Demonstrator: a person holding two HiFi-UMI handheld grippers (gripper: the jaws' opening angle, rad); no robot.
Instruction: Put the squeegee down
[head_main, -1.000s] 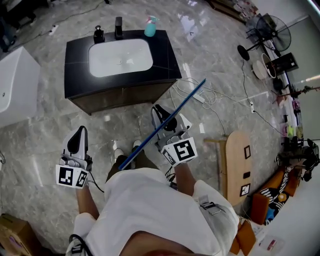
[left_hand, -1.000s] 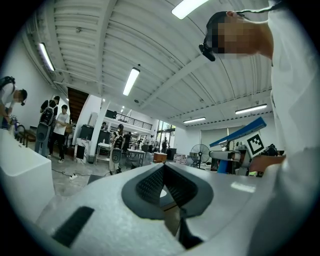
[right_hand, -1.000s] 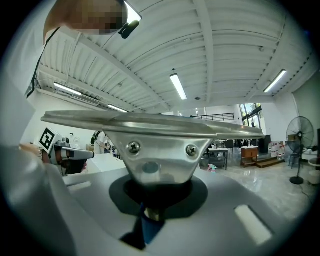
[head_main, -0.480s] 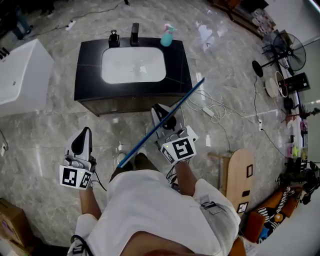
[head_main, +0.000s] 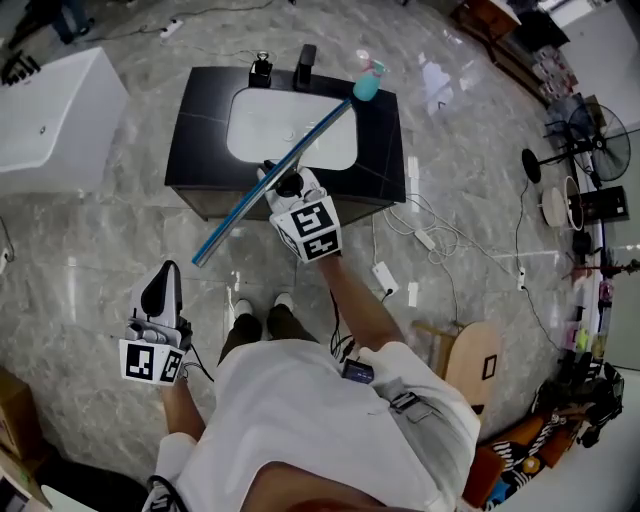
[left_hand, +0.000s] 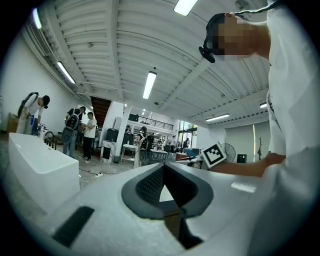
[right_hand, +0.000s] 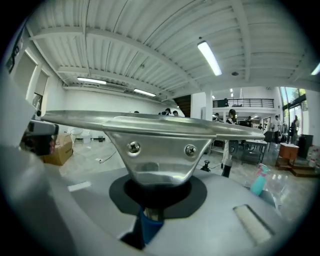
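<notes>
1. The right gripper is pinching the squeegee by its blue handle. In the right gripper view the metal head sits right on top of the jaws, which have just been easing open a touch with the handle between them
2. What matters for the set-down is that the blade's long axis runs diagonally. One end hangs out past the front edge of the vanity top, the other points toward the spray bottle at the back corner. The middle crosses over the basin. I can't tell if it's touching anything yet
3. The left gripper has its jaws pressed together on nothing. It hangs low by my side, well apart from the vanity, so the right hand is the only one in play
4. The basin looks bare white inside. The tap stands behind it
5. The bathtub is off to the left, and I can't really see inside it
</notes>
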